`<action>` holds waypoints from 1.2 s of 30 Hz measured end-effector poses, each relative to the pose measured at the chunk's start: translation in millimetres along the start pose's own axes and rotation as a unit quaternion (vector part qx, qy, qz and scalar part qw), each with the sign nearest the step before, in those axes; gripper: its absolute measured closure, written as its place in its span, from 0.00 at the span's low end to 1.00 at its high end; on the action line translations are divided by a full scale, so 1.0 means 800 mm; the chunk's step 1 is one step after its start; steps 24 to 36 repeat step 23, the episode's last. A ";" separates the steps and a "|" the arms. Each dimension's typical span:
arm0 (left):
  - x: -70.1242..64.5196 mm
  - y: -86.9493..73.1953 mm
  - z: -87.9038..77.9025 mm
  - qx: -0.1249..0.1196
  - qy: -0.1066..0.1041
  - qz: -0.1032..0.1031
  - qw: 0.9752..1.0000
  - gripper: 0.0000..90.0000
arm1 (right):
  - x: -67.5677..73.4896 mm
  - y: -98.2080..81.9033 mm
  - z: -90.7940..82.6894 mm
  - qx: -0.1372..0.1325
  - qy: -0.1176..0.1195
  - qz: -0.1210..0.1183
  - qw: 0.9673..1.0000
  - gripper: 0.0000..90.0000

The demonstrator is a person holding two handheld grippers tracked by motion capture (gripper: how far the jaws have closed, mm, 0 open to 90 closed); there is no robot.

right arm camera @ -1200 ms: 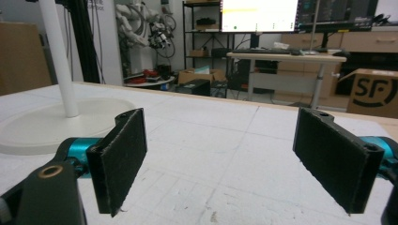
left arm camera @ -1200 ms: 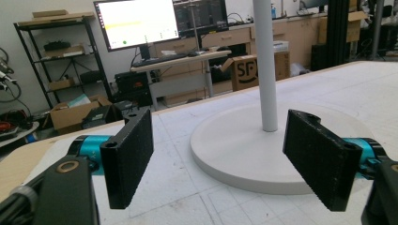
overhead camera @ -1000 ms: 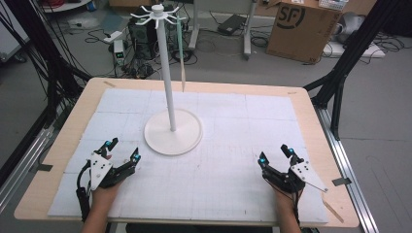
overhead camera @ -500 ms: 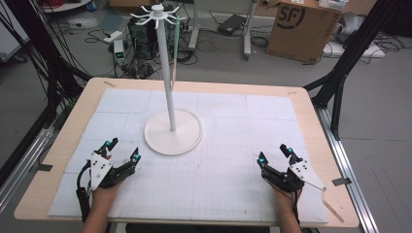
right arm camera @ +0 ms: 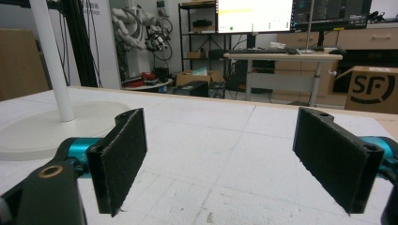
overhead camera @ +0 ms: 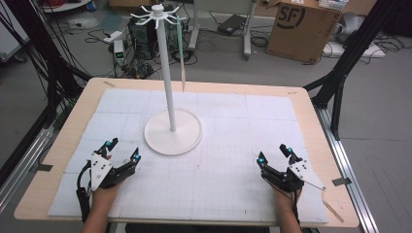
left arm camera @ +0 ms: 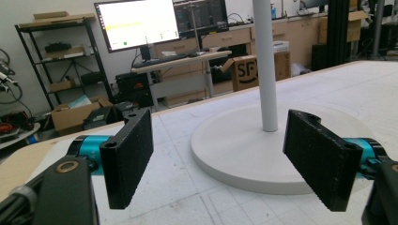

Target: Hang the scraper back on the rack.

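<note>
hardly moved since a second ago: left tool [overhead camera: 122, 150] and right tool [overhead camera: 274, 154] resting on bench [overhead camera: 311, 116], jaws apart, flanking white stand [overhead camera: 173, 131].

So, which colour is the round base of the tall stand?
White; the round base shows best in the high view.

Matt white stand [overhead camera: 173, 131], probably plastic

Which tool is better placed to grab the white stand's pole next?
Left, probably. The left tool is open and sits closer to the white stand, whose pole rises between its jaws in the left gripper view. The right tool is open but farther off.
</note>
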State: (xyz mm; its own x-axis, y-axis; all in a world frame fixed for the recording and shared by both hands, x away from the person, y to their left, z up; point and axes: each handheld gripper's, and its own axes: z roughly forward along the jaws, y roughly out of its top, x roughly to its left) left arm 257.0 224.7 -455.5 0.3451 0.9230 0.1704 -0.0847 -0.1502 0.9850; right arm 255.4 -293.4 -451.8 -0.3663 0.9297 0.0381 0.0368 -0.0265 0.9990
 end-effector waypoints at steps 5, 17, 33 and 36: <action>0.001 0.000 0.000 0.000 0.000 -0.003 1.000 0.28 | 0.000 0.000 0.001 0.000 0.000 -0.001 1.000 0.19; 0.000 0.000 0.000 0.000 0.001 -0.001 1.000 0.28 | 0.001 0.000 0.001 0.001 0.000 -0.001 1.000 0.19; 0.001 0.000 0.000 0.000 0.001 -0.004 1.000 0.28 | 0.001 0.000 0.001 0.001 -0.001 -0.002 1.000 0.19; 0.001 0.000 0.000 0.000 0.001 -0.004 1.000 0.28 | 0.001 0.000 0.001 0.001 -0.001 -0.002 1.000 0.19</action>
